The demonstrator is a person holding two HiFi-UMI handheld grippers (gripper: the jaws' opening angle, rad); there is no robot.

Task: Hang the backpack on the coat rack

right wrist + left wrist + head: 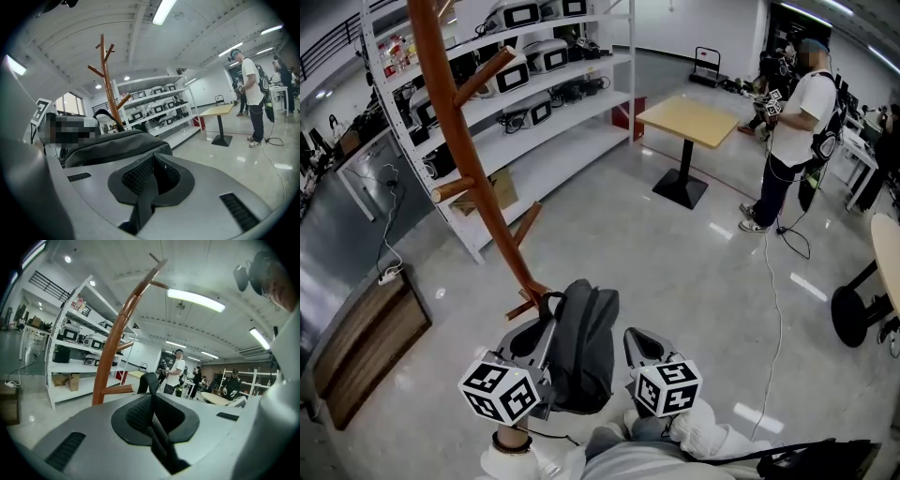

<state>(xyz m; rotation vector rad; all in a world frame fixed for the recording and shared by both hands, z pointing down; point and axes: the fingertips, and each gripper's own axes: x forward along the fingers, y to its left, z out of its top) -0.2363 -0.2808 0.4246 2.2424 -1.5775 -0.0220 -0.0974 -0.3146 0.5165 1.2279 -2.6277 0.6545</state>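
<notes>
Glossy grey floor (675, 262) fills a big workshop, with white shelving (553, 141) of boxed devices across the upper left of the head view. Slanting through that corner is the brown coat rack (461, 141), its stubby pegs (455, 190) angled upward. At lower centre-left, the left tool (540, 330) is clenched on the backpack's black top loop (149, 379). In the left gripper view the loop rises out of its jaws, near a short peg low on the rack. Between both tools hangs the dark grey backpack (583, 345), off the floor and close to the lower end of the rack's trunk. To its right, the right tool (634, 343) is clamped on a dark strap of the bag, pinched between its jaws in the right gripper view. Farther right, a square tabletop (689, 120) and a standing person (792, 131) are well apart from all this.

The bag looks soft and limp, probably fairly light, so it should sag and swing. I judge the webbing loop the best place to hold it, kept spread so a peg can slip through.
</notes>
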